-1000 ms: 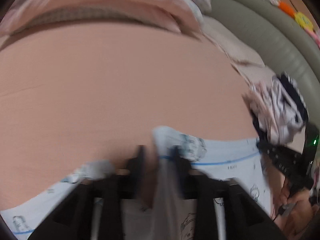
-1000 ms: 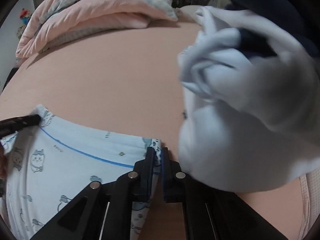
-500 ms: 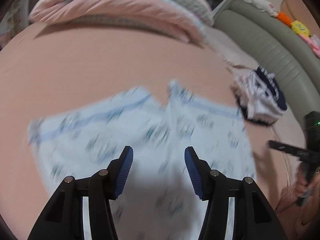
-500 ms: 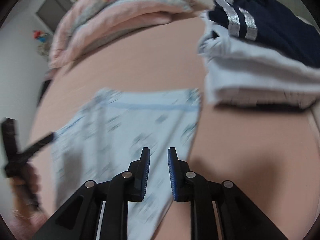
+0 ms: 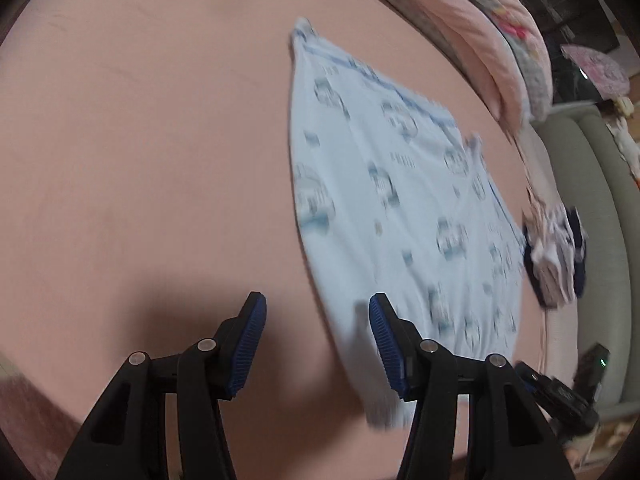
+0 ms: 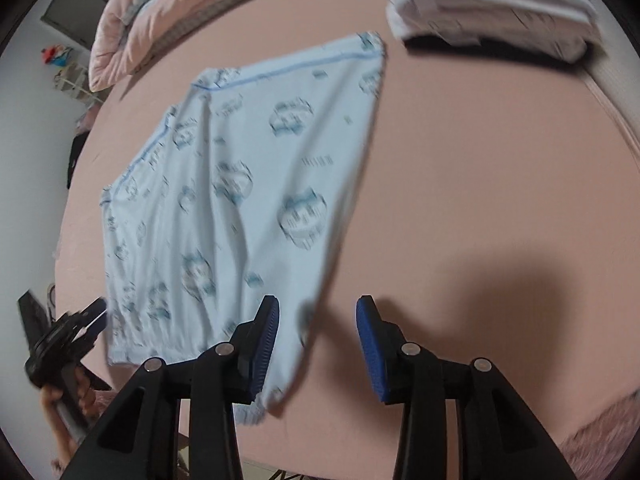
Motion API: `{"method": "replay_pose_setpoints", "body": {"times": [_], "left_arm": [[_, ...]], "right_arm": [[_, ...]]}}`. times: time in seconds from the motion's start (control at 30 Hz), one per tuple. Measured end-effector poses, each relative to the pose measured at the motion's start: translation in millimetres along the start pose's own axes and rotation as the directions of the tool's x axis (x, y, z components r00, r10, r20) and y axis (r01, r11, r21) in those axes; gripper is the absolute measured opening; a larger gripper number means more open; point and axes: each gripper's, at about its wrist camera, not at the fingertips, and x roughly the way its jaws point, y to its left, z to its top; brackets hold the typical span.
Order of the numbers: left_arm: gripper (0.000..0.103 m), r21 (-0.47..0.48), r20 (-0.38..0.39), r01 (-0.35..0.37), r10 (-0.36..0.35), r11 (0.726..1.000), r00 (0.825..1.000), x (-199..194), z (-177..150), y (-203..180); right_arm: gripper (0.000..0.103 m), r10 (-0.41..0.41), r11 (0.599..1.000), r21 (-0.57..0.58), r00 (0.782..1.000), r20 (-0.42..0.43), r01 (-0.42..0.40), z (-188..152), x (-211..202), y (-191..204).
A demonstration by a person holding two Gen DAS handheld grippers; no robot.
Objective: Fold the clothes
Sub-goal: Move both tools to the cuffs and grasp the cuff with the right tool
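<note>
On the pink bed [image 6: 460, 168], flat pale-blue printed garment [image 6: 248, 184]; both grippers' fingers [image 5: 250, 344] wide apart, empty.

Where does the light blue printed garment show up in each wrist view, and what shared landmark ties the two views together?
Left wrist: light blue printed garment lies right of centre, spread flat on the pink bed sheet.
Right wrist: it lies left of centre, running down to the lower edge.
Shared landmark: the rolled pink quilt beyond the garment.

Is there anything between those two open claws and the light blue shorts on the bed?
Nothing visible. Both the left gripper and right gripper are open just over the near edge of the shorts, which lie flat on the bed. The folded pile sits off to one side.
</note>
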Motion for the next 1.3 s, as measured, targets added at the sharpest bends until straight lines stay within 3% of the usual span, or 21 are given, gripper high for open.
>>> {"method": "replay_pose_setpoints", "body": {"times": [0.1, 0.27, 0.3, 0.33, 0.37, 0.4, 0.47, 0.57, 0.73, 0.8, 0.93, 1.0, 1.03, 1.07, 1.1, 1.17, 1.3], "left_arm": [[0.05, 0.035, -0.003, -0.001, 0.001, 0.999, 1.0, 0.4, -14.9, -6.8], [0.048, 0.139, -0.002, -0.011, 0.011, 0.99, 1.0, 9.5, -29.8, -29.1], [0.042, 0.155, 0.002, -0.021, 0.021, 0.988, 1.0, 13.5, -31.3, -32.9], [0.011, 0.162, -0.007, -0.031, 0.033, 0.986, 0.999, 19.1, -31.9, -35.3], [0.001, 0.169, -0.016, -0.039, 0.042, 0.985, 0.999, 24.3, -32.2, -37.8], [0.001, 0.172, -0.023, -0.033, 0.037, 0.985, 0.999, 26.3, -31.8, -40.2], [0.001, 0.184, -0.002, -0.031, 0.032, 0.982, 0.999, 13.9, -32.4, -42.1], [0.001, 0.203, 0.043, -0.045, 0.037, 0.978, 0.998, -4.8, -34.2, -43.8], [0.003, 0.171, 0.059, -0.063, 0.054, 0.983, 0.997, -6.4, -32.3, -38.4], [0.005, 0.154, 0.066, -0.069, 0.059, 0.986, 0.996, -7.1, -31.5, -36.2], [0.01, 0.126, 0.085, -0.087, 0.077, 0.988, 0.993, -9.7, -29.4, -33.0], [0.014, 0.186, 0.163, -0.158, 0.128, 0.97, 0.978, -23.6, -21.5, -48.6], [0.026, 0.228, 0.168, -0.152, 0.115, 0.962, 0.979, -26.0, -15.9, -59.0], [0.045, 0.271, 0.151, -0.116, 0.077, 0.955, 0.986, -23.7, -12.0, -69.5], [0.052, 0.314, 0.131, -0.083, 0.043, 0.946, 0.99, -20.7, -8.3, -80.4], [0.054, 0.405, 0.093, -0.044, 0.007, 0.913, 0.996, -5.0, -3.2, -106.7], [0.054, 0.535, 0.044, -0.067, 0.052, 0.842, 0.998, 39.1, 8.3, -144.9]], "right_arm": [[0.04, 0.045, 0.999, 0.012, 0.999, -0.025, -0.044, -15.2, 7.0, -2.3], [0.04, 0.078, 0.993, -0.091, 0.997, -0.01, -0.078, -32.9, 9.9, 19.0], [0.039, 0.063, 0.991, -0.117, 0.998, 0.005, -0.062, -34.1, 10.0, 22.6], [0.037, 0.04, 0.99, -0.14, 0.999, 0.021, -0.037, -33.8, 10.8, 24.8], [0.02, 0.013, 0.987, -0.161, 0.999, 0.034, -0.007, -32.9, 12.2, 26.8], [0.006, -0.014, 0.983, -0.183, 0.999, 0.048, 0.023, -32.0, 13.7, 28.7], [0.002, -0.049, 0.976, -0.209, 0.996, 0.078, 0.065, -30.4, 12.8, 30.6], [0.001, -0.022, 0.983, -0.177, 0.991, 0.129, 0.045, -29.4, -6.8, 21.5], [0.001, -0.054, 0.991, -0.113, 0.992, 0.116, 0.068, -28.8, -11.8, -10.4], [0.002, 0.002, 0.999, -0.043, 0.997, 0.081, 0.001, -26.0, -12.4, -28.8], [0.01, 0.085, 0.996, 0.0, 0.991, 0.105, -0.086, -18.6, -25.3, -41.8], [0.019, 0.072, 0.997, -0.04, 0.988, 0.136, -0.067, -9.3, -35.3, -37.3], [0.019, 0.067, 0.996, -0.074, 0.986, 0.151, -0.057, -5.0, -41.2, -32.0], [0.023, 0.067, 0.992, -0.118, 0.986, 0.152, -0.049, -0.1, -44.1, -23.5], [0.032, 0.065, 0.985, -0.169, 0.988, 0.137, -0.041, 6.1, -43.7, -12.8], [0.042, 0.053, 0.966, -0.258, 0.992, 0.112, -0.023, 16.6, -44.1, 9.0], [0.043, -0.027, 0.926, -0.374, 0.999, 0.043, 0.041, 36.3, -8.5, 45.3]]}}
